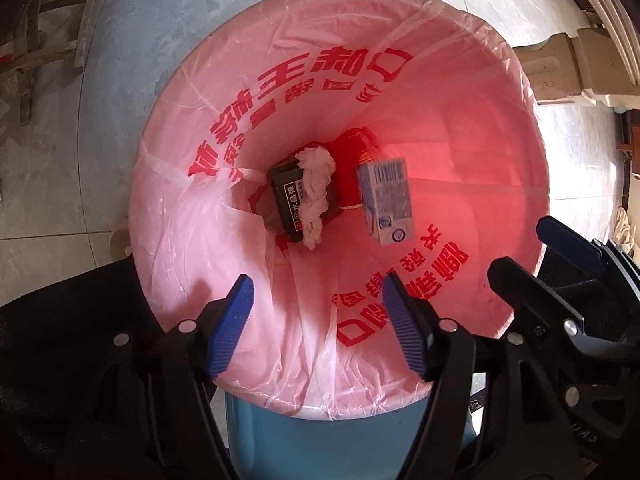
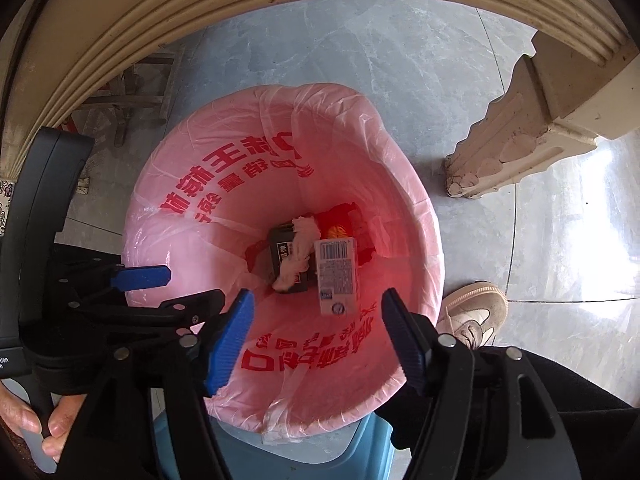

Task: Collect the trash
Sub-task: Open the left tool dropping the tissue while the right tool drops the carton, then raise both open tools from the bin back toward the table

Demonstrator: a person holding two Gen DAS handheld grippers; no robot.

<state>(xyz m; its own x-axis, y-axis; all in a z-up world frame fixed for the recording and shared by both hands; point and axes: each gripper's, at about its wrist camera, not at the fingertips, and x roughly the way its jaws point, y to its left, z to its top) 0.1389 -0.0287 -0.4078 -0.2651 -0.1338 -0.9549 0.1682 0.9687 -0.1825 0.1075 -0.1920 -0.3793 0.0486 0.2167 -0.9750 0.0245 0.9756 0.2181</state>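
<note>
A: Item 1, bin: blue body, pink liner with red print folded over the rim, standing on grey floor tiles.

B: Contents?

A: 4 entries at the bottom. Pale carton with a barcode, apparently mid-drop or leaning on the liner wall, I cannot tell which. Dark box, crumpled white tissue lying across it, red wrapper behind them.

B: Grippers?

A: Left gripper: fingers apart, nothing between the blue pads. Right gripper: likewise spread and empty, just beside the left one over the bin mouth.

B: Step in hand?

A: Judged as the release into the bin. To do it well: keep both sets of fingers over the opening until the carton settles, avoid snagging the loose liner, then lift straight up. A shoe stands close to the bin; mind it when withdrawing.
</note>
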